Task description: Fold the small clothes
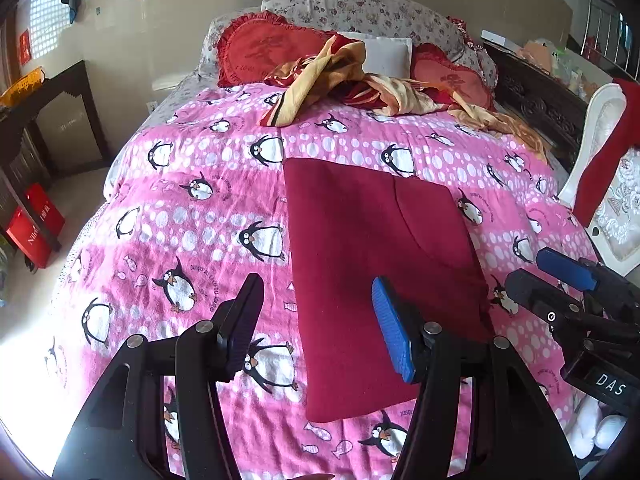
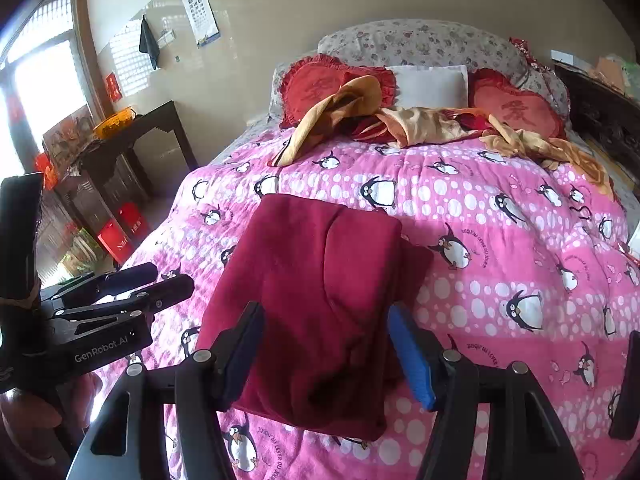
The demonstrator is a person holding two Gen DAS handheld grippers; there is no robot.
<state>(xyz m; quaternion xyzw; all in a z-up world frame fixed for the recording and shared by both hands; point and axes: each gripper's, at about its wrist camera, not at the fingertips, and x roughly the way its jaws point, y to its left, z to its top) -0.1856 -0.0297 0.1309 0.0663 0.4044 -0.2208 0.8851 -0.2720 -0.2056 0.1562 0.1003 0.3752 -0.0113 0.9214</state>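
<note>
While one folded garment (image 1: pixel 372 264) lies flat, left gripper (image 1: pixel 320 328), right gripper (image 2: pixel 328 356) gape, empty.

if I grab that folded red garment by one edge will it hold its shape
Probably not. The red garment looks like soft fleece lying in loose layers, so it would likely droop and unfold. It seems light, and its fuzzy surface should resist sliding on the quilt.

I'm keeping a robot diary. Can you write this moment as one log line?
garment: dark red cloth folded flat on penguin quilt | left tongs: open, empty | right tongs: open, empty
</note>
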